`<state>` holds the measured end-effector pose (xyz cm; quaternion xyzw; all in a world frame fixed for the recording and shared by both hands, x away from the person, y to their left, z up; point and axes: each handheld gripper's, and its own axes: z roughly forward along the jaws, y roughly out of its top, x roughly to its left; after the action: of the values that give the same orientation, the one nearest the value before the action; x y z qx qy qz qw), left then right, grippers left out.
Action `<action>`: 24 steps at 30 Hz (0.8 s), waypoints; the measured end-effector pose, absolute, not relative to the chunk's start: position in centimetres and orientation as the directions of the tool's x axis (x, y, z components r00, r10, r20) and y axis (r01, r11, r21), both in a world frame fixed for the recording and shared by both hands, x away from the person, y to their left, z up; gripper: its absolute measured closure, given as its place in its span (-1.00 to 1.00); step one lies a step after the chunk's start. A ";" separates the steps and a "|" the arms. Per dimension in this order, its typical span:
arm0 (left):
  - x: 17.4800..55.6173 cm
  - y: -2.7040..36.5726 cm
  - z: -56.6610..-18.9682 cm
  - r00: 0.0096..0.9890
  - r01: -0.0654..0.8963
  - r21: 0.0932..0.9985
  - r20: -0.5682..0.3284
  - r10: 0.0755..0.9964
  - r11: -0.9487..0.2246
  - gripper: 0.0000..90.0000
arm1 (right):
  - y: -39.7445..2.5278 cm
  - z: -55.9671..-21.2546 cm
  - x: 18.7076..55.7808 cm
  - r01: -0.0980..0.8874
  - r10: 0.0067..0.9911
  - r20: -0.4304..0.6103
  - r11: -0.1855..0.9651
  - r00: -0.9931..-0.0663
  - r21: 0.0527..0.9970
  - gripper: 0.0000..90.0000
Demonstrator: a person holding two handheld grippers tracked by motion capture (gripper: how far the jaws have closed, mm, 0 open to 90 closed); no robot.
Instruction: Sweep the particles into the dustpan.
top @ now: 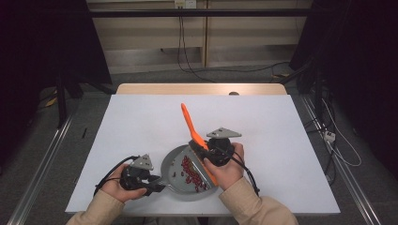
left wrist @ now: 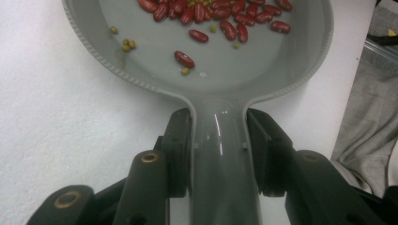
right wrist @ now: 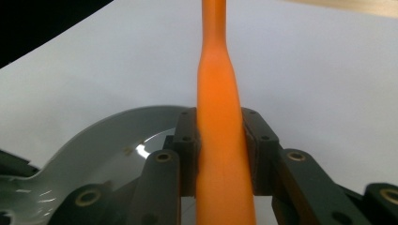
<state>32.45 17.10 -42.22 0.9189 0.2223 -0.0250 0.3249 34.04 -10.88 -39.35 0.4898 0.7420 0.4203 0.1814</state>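
A grey pan (top: 170, 165) lies near the table's front edge, holding red kidney beans (top: 191, 174) and a few small yellow peas (left wrist: 127, 44). My left gripper (top: 156, 184) is shut on the pan's handle (left wrist: 220, 154), with one jaw on each side. My right gripper (top: 205, 149) is shut on an orange spatula (top: 188, 120). The spatula's handle (right wrist: 219, 89) points up and away to the left, and its lower end reaches down into the pan's right side beside the beans. The pan's rim (right wrist: 89, 140) lies just below the right gripper.
A white sheet (top: 141, 122) covers the table, and a wooden strip (top: 197, 89) shows at its far edge. Cables (top: 342, 150) trail over the floor to the right. Dark curtains and stands flank both sides.
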 end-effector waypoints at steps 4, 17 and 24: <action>32.5 17.2 -42.2 0.897 0.430 0.587 -0.192 0.397 -0.686 0.40 | -12.1 -39.6 34.9 0.568 0.892 0.121 0.168 -0.436 0.806 0.58; 32.6 17.4 -42.0 0.897 0.432 0.570 -0.192 0.398 -0.699 0.40 | -12.1 -42.5 35.0 0.552 0.911 0.025 0.228 -0.412 0.802 0.58; 32.6 17.3 -42.1 0.897 0.432 0.570 -0.193 0.397 -0.699 0.40 | -9.8 -42.4 33.4 0.555 0.891 0.072 0.215 -0.449 0.803 0.58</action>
<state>32.62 17.32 -42.10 0.9212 0.2249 -0.0276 0.3163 33.42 -9.81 -42.43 0.4815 0.7509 0.4007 0.2092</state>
